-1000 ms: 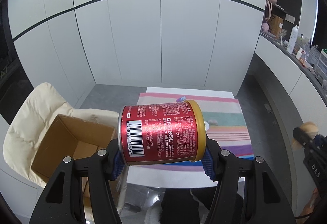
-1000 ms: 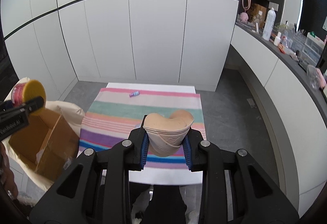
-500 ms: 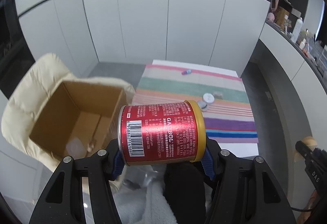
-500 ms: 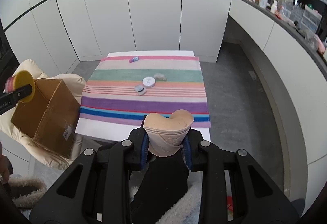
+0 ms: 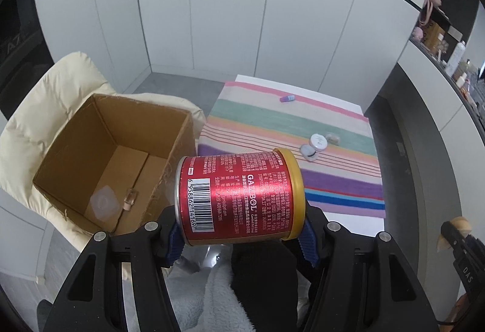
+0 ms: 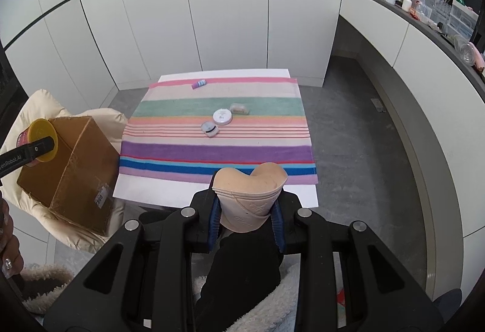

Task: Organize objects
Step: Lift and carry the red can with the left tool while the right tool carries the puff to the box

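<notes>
My left gripper (image 5: 241,229) is shut on a red can with a yellow lid (image 5: 239,195), held on its side in the air just right of an open cardboard box (image 5: 100,150). The box sits on a cream padded chair (image 5: 39,107). It also shows in the right wrist view (image 6: 72,168), with the can (image 6: 38,138) above its left side. My right gripper (image 6: 246,219) is shut on a beige cup-shaped piece (image 6: 248,195), held above the near edge of the striped cloth (image 6: 218,144).
On the cloth lie two round white cases (image 6: 222,116) (image 6: 209,129), a small clear box (image 6: 239,109) and a small purple item (image 6: 199,84). The box floor holds small clear packets (image 5: 104,201). A cluttered counter (image 6: 439,16) runs along the right wall.
Both grippers pulled back and tilted down, so more of the table shows. The left gripper swung left with the can toward the box opening. Both grips are unchanged.
</notes>
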Action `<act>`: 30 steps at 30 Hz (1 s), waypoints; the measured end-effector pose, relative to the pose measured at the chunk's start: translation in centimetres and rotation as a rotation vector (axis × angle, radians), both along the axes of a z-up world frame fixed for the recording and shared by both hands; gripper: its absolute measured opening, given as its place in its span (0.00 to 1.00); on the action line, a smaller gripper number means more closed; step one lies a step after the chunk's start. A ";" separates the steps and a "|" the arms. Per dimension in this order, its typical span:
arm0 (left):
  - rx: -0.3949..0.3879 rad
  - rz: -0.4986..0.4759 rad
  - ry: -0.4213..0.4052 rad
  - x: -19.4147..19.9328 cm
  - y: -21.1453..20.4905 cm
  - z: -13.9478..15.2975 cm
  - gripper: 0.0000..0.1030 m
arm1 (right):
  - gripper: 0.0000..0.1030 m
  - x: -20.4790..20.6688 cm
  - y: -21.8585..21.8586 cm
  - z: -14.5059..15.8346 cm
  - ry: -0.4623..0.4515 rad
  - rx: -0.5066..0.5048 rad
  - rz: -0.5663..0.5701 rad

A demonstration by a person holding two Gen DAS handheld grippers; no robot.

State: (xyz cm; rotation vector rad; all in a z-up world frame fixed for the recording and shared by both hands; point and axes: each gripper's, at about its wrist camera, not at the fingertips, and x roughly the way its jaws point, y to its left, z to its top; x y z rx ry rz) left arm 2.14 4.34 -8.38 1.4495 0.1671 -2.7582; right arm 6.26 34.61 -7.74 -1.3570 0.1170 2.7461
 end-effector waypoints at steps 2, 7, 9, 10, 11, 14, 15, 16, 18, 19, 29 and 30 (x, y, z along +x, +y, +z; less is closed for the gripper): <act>-0.006 0.015 -0.001 -0.1 -0.4 -0.2 0.60 | 0.29 -0.4 -0.6 -0.2 -0.012 0.006 0.012; 0.019 0.050 -0.012 0.0 -2.5 -0.6 0.60 | 0.29 -1.5 -2.7 -0.5 -0.028 0.025 0.068; 0.007 0.079 -0.014 0.2 -3.7 -0.7 0.60 | 0.29 -2.2 -3.9 -0.5 -0.030 0.024 0.102; 0.007 0.092 -0.016 0.3 -4.4 -0.6 0.60 | 0.29 -2.4 -4.5 -0.5 -0.029 0.022 0.118; 0.007 0.108 -0.017 0.5 -5.2 -0.6 0.60 | 0.29 -2.7 -5.2 -0.5 -0.028 0.020 0.136; -0.010 0.166 -0.015 1.2 -7.7 -0.4 0.60 | 0.29 -3.6 -7.8 -0.7 -0.025 0.009 0.201; -0.013 0.186 -0.013 1.6 -8.5 -0.3 0.60 | 0.29 -3.9 -8.8 -0.8 -0.029 0.001 0.228; -0.016 0.203 -0.011 1.9 -9.3 -0.3 0.60 | 0.29 -4.1 -9.7 -1.0 -0.031 -0.003 0.249; -0.032 0.244 -0.012 2.6 -11.0 -0.3 0.60 | 0.29 -4.4 -11.9 -1.4 -0.038 -0.006 0.300; -0.035 0.263 -0.013 2.9 -11.8 -0.3 0.61 | 0.29 -4.6 -13.1 -1.6 -0.044 -0.008 0.330; -0.036 0.434 -0.039 6.7 -19.5 -1.1 0.60 | 0.29 -4.6 -24.0 -2.9 -0.075 -0.025 0.567; -0.038 0.447 -0.042 7.0 -20.1 -1.1 0.61 | 0.29 -4.5 -25.1 -3.0 -0.080 -0.027 0.591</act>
